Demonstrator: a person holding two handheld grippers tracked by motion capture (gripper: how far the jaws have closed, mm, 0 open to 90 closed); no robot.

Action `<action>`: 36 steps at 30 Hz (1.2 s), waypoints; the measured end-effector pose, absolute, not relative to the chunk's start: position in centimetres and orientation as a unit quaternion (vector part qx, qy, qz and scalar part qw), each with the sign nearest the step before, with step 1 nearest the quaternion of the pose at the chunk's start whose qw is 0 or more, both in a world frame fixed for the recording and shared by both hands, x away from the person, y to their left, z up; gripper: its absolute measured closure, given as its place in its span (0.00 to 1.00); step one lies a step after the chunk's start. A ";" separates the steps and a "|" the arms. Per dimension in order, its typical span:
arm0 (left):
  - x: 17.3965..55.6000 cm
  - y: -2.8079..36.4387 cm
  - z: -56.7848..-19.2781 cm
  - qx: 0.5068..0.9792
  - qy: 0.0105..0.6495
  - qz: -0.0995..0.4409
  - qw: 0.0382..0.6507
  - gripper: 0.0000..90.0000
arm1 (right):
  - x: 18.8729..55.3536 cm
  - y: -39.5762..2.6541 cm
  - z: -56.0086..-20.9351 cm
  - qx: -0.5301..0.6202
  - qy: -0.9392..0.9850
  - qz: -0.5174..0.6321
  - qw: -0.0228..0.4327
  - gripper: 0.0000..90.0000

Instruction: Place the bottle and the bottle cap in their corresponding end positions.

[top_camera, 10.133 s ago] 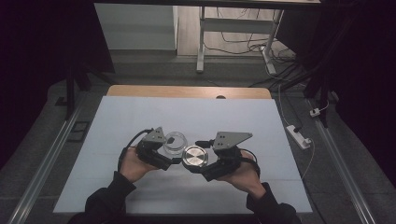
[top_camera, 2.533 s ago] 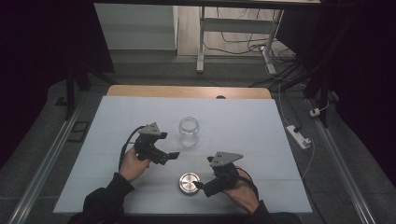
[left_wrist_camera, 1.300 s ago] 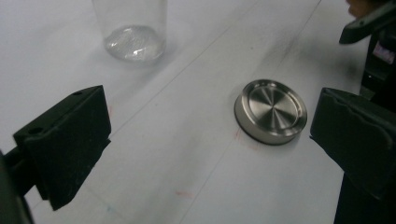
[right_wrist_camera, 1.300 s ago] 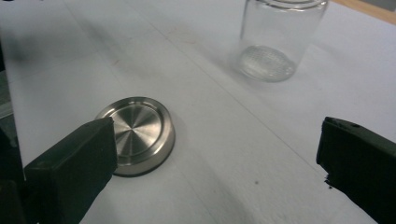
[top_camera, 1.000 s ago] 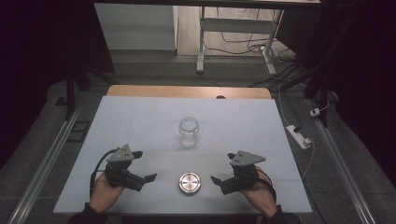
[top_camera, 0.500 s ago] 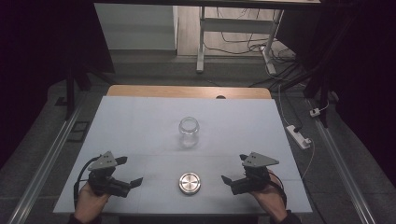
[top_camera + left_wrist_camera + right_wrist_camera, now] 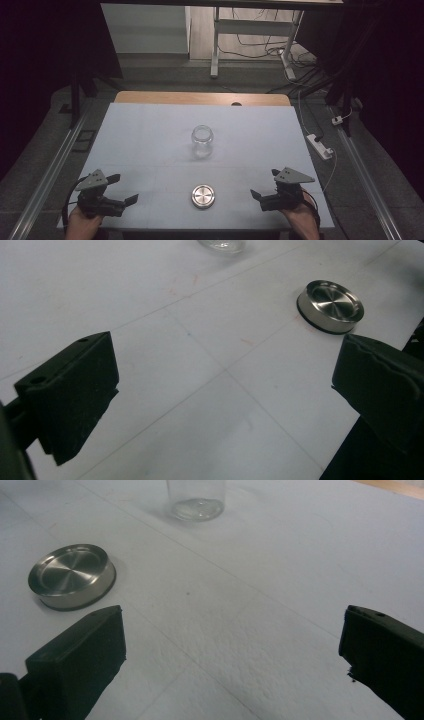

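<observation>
While the metal lid [image 7: 203, 196] lies near the table's [image 7: 150, 130] front edge, apart from the open glass jar [image 7: 203, 142], you hold each hand-held gripper, left [image 7: 122, 189] and right [image 7: 264, 184], spread and empty, flanking it.

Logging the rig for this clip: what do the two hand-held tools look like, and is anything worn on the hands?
Both are black two-jaw tools. The left tool and the right tool each carry a grey three-cornered plate on top. A dark cable loops from the left one and another trails by the right wrist. The jaws are blocky black pads with small holes near the tips. No gloves or sleeves are visible on the hands.
</observation>
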State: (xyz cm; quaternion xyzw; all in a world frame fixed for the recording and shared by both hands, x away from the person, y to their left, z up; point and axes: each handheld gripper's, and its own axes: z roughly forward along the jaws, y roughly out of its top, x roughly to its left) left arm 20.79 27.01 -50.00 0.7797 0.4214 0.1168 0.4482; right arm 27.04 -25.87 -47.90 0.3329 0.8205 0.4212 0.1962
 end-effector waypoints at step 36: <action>17.9 29.8 -52.2 0.763 0.492 0.122 0.400 0.00 | 24.3 -31.9 -49.4 0.433 0.793 0.379 0.201 0.00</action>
